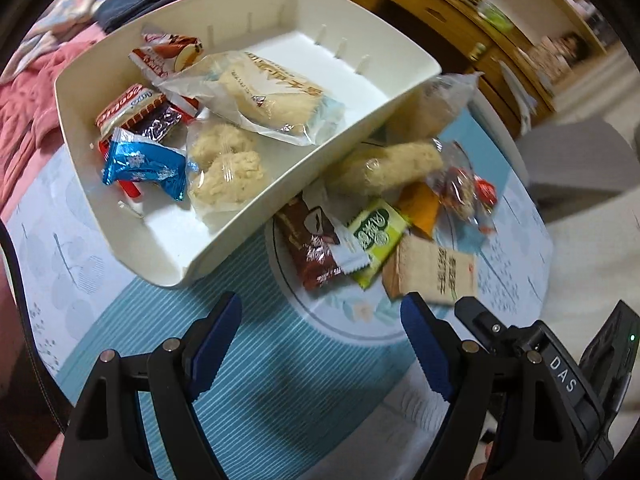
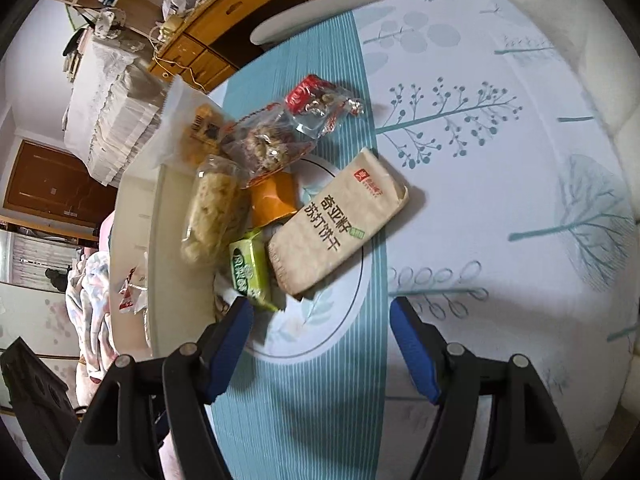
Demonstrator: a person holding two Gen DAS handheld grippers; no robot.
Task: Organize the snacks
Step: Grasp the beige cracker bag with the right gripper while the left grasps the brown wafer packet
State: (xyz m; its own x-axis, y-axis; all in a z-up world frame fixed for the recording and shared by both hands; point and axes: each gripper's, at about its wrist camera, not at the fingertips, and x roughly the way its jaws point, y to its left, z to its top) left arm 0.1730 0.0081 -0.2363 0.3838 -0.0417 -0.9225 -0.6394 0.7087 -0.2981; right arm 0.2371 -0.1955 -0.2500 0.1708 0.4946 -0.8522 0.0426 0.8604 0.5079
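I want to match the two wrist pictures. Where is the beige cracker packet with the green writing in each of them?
Left wrist view: the beige cracker packet lies low and right of centre, just above the left gripper's right finger.
Right wrist view: the packet lies at the centre, slanted.
Shared landmark: the green snack packet lies beside it, to its left in both pictures.

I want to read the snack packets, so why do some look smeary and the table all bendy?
Left wrist view: the red-and-clear packet on the right is smeared by motion blur, while the white tray stays fairly sharp. Right wrist view: the beige cracker packet reads clearly, but the puffed-rice roll is blurred. In both, the fisheye lens bends the tablecloth towards the edges.
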